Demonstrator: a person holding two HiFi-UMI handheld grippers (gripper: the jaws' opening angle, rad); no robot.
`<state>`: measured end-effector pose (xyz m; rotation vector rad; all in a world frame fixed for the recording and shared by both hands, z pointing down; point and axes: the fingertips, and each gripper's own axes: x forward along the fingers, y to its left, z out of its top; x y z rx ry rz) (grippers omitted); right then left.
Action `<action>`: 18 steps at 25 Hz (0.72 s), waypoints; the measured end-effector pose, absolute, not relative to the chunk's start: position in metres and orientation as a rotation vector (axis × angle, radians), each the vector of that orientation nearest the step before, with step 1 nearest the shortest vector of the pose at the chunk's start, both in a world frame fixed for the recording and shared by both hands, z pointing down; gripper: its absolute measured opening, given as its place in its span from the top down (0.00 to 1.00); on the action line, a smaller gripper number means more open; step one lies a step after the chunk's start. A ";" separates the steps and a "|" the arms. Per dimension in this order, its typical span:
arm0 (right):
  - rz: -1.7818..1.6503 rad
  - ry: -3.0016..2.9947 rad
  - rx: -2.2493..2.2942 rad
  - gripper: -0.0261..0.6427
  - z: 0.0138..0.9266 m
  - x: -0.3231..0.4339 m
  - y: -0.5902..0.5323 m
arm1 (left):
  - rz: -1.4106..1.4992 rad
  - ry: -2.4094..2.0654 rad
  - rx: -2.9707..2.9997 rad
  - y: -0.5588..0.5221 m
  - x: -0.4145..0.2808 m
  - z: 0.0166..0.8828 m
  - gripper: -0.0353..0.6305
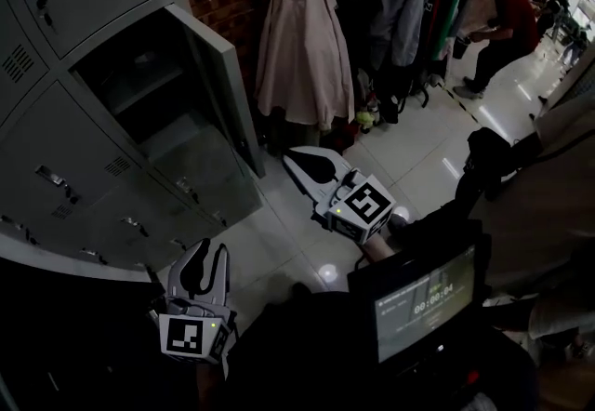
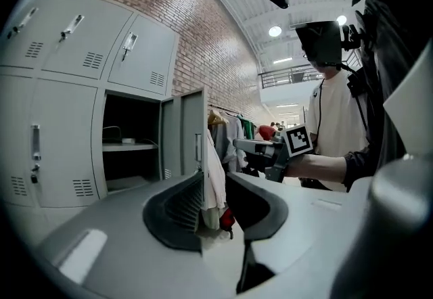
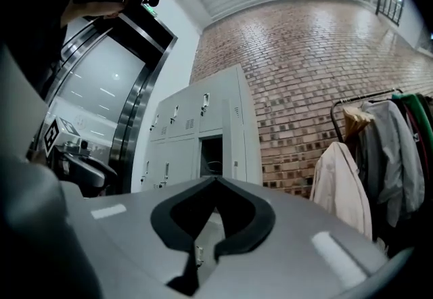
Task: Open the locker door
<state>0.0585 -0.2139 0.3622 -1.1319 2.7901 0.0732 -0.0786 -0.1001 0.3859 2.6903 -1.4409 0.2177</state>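
Observation:
A bank of grey lockers [image 1: 65,167] fills the left of the head view. One locker door [image 1: 226,88] stands swung wide open, and behind it shows a dark compartment [image 1: 139,93] with a shelf. My left gripper [image 1: 210,254] hangs low in front of the lockers, open by a narrow gap with nothing in it. My right gripper [image 1: 296,158] is shut and empty, pointing at the floor just right of the open door's lower edge. The left gripper view has the open door [image 2: 183,135] beyond its gripper [image 2: 215,179]. In the right gripper view the open compartment [image 3: 211,155] lies far ahead of its gripper [image 3: 216,179].
A clothes rack against the brick wall holds a beige coat [image 1: 302,46] and darker jackets, close to the right of the open door. People [image 1: 497,19] stand at the far right on the pale tiled floor. A small lit screen [image 1: 426,302] sits on my chest.

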 end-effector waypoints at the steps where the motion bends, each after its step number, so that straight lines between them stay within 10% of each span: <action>1: 0.083 2.787 -1.140 0.96 0.359 0.059 -0.210 | 0.222 -1.431 2.696 -0.100 -0.078 0.386 0.79; 18: 0.155 2.715 -1.198 0.96 0.338 0.070 -0.196 | 0.179 -1.354 2.774 -0.097 -0.067 0.371 0.79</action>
